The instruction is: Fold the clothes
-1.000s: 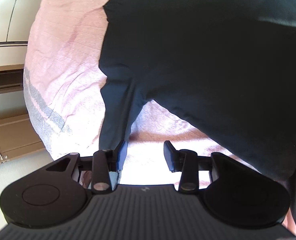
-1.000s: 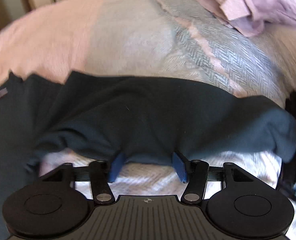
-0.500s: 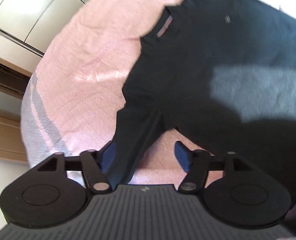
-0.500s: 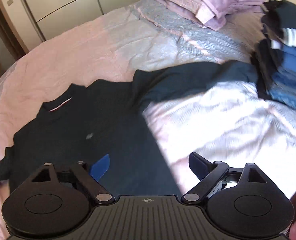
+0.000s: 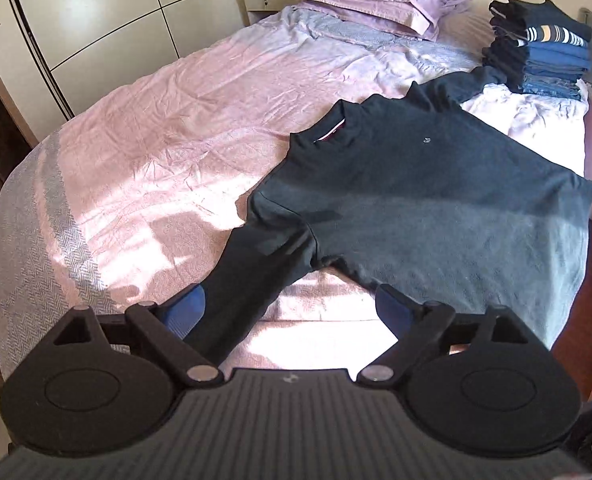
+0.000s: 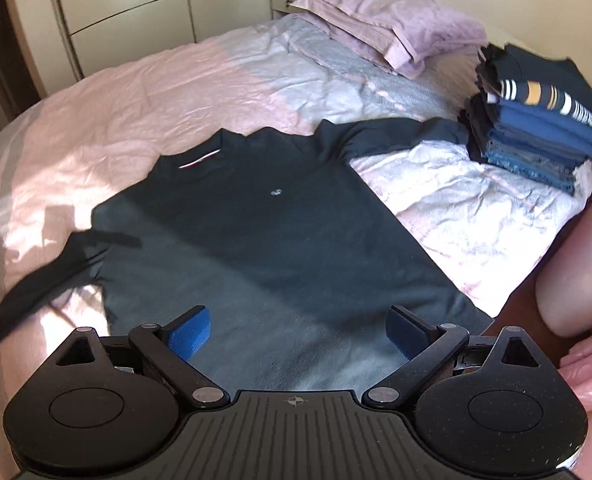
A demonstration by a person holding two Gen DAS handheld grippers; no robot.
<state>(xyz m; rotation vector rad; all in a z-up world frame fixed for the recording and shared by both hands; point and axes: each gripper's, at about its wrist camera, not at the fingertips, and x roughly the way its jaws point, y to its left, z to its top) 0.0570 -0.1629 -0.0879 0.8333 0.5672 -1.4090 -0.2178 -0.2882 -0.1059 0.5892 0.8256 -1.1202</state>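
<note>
Pink bedding (image 5: 144, 128) carries a dark sweater (image 5: 416, 184) spread flat beside folded clothes (image 5: 544, 52). Left gripper (image 5: 292, 308) has just been opening, one sleeve between its jaws unpinched; right gripper (image 6: 300, 330) gapes empty above the hem.

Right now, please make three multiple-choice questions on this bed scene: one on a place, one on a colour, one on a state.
1. Where is the stack of folded clothes?
A. near the pillows
B. on the floor
C. on the sweater

2. What colour is the sweater?
A. dark
B. white
C. red

3. How does the sweater lie?
A. rolled up
B. spread flat, sleeves out
C. folded in half

Answers: 1 A, the stack sits on the bed beside the pillows; 2 A, it looks almost black; 3 B, both sleeves stretch sideways.
</note>
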